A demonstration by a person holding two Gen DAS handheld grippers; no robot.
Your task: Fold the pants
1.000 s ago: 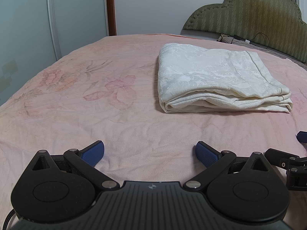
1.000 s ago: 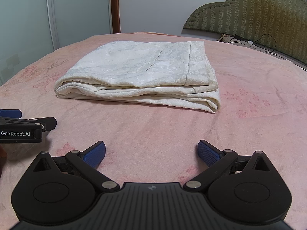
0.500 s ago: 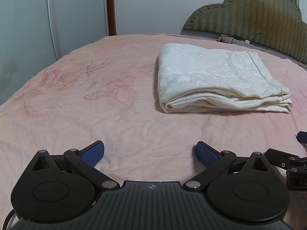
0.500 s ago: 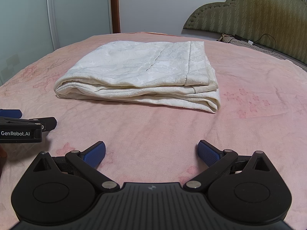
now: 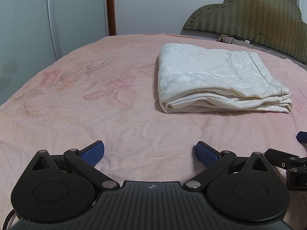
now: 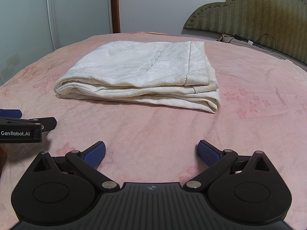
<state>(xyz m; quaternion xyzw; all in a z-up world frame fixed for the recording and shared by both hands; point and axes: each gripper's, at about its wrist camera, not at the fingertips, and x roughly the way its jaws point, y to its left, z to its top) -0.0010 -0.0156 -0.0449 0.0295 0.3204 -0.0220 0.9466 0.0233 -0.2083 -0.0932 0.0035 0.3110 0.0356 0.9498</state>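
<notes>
Cream pants [image 5: 214, 80] lie folded into a neat layered rectangle on the pink bed [image 5: 76, 99]. Nearer than the pants, the left gripper [image 5: 150, 151] and right gripper [image 6: 151, 151] rest empty, jaws wide apart. Folding looks complete; nothing obvious remains.

1 pants [image 5: 214, 80], 2 grippers, 1 bed [image 5: 76, 105].

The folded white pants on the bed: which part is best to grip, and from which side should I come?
Grip the near right corner of the pants, where the layers end in one rounded fold. Come low from the front with the right hand-held gripper, which is open and faces that edge. The stack lies flat on the bed, so this thick edge probably gives the best hold.
</notes>
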